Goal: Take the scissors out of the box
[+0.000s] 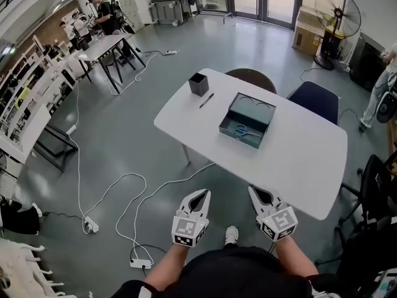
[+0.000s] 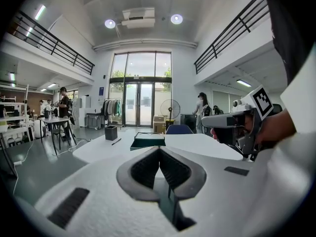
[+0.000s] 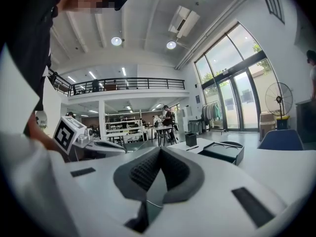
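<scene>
A dark green open box lies in the middle of the white table. Blue-handled scissors lie inside it. Both grippers hang side by side over the floor, short of the table's near edge and well apart from the box. My left gripper is shut with nothing in it, and so is my right gripper. In the left gripper view the box stands far beyond the shut gripper. In the right gripper view the box sits ahead to the right of the shut gripper.
A black pen holder and a pen lie on the table's far left. Two chairs stand behind the table. White cables and a power strip run over the floor at the left. People sit at a further table.
</scene>
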`<action>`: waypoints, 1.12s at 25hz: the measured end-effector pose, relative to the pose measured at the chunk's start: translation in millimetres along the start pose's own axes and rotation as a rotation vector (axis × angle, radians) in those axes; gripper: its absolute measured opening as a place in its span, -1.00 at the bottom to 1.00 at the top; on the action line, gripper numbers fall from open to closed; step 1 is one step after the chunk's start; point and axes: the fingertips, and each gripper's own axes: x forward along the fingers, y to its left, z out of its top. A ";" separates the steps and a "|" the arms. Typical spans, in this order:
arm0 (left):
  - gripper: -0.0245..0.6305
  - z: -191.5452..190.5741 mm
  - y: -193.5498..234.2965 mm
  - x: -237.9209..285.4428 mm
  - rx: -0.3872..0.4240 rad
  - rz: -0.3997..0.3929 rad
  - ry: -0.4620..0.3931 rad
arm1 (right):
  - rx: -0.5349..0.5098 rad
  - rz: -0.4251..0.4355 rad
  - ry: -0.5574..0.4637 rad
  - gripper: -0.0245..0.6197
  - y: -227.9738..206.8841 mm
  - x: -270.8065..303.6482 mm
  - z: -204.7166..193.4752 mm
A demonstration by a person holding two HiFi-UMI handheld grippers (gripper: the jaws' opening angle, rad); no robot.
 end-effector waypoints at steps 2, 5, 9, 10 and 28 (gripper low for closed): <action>-0.88 4.6 1.4 11.2 0.003 0.002 0.002 | 0.001 0.006 -0.005 -0.91 -9.8 4.7 3.3; -0.88 7.7 4.7 27.4 0.010 0.003 0.002 | -0.002 0.015 -0.011 -0.91 -23.3 12.6 3.9; -0.88 8.2 13.0 45.1 0.020 0.008 0.016 | 0.004 0.008 -0.012 -0.91 -39.9 21.3 4.5; -0.88 8.6 15.2 49.2 0.021 0.009 0.018 | 0.007 0.003 -0.013 -0.91 -44.4 23.1 5.4; -0.88 17.7 104.5 152.7 0.016 -0.043 0.042 | 0.034 -0.095 0.021 -0.91 -126.3 112.4 3.8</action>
